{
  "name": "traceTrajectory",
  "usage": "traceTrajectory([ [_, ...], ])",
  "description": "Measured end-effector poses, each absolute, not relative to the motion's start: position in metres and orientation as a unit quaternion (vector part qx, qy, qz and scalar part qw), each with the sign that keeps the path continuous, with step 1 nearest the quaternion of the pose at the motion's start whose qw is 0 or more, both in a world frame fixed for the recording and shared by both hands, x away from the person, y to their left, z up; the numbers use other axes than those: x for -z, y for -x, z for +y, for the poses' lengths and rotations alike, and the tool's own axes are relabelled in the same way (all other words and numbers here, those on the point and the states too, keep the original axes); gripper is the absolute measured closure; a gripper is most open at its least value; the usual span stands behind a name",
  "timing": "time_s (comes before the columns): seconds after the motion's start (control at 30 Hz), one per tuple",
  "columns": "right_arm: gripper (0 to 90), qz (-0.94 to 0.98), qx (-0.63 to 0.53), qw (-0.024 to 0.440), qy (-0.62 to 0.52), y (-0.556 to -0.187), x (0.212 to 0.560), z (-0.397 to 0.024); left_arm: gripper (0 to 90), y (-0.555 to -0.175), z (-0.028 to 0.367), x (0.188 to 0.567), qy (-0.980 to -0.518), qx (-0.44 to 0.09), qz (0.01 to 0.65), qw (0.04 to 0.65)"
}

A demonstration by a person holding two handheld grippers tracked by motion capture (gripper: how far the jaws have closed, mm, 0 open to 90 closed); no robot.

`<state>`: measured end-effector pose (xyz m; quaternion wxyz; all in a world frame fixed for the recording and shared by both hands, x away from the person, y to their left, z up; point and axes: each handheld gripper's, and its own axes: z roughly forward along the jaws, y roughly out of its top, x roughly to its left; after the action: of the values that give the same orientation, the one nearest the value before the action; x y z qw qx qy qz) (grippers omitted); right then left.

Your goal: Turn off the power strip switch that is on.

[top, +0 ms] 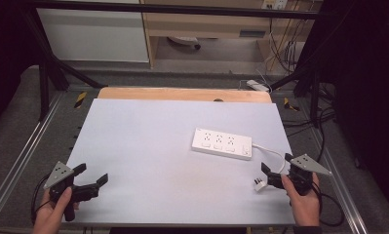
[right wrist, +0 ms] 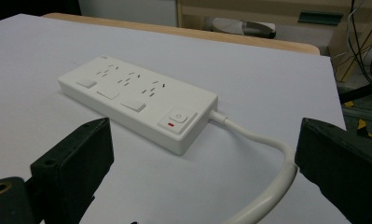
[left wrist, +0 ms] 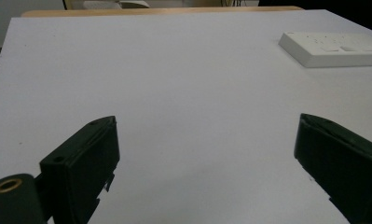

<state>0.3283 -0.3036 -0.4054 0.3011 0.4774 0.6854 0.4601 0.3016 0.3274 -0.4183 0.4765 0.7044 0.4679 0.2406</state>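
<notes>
Dim room, soft even overhead light, faint shadows, slightly grainy, dark corners, near jaws blurred

Left gripper [top: 90,176] low, jaws wide (nothing between); right gripper [top: 274,174] likewise spread.

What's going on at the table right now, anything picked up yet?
Nothing is held. A person holds two grippers over the white table. The right gripper, jaws open, sits near the plug of the white power strip, whose cable curves between its jaws untouched. The left gripper, also open, waits over bare table at the near left.
</notes>
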Motion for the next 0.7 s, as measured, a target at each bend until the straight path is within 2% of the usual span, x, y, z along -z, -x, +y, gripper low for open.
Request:
traceTrajectory([
  [0.7, 4.3, 0.667, -0.465, 0.328, -0.481, -0.326, 0.375, -0.301, 6.4, -0.302, 0.326, 0.419, -0.709, -0.241, 0.468, 0.47],
])
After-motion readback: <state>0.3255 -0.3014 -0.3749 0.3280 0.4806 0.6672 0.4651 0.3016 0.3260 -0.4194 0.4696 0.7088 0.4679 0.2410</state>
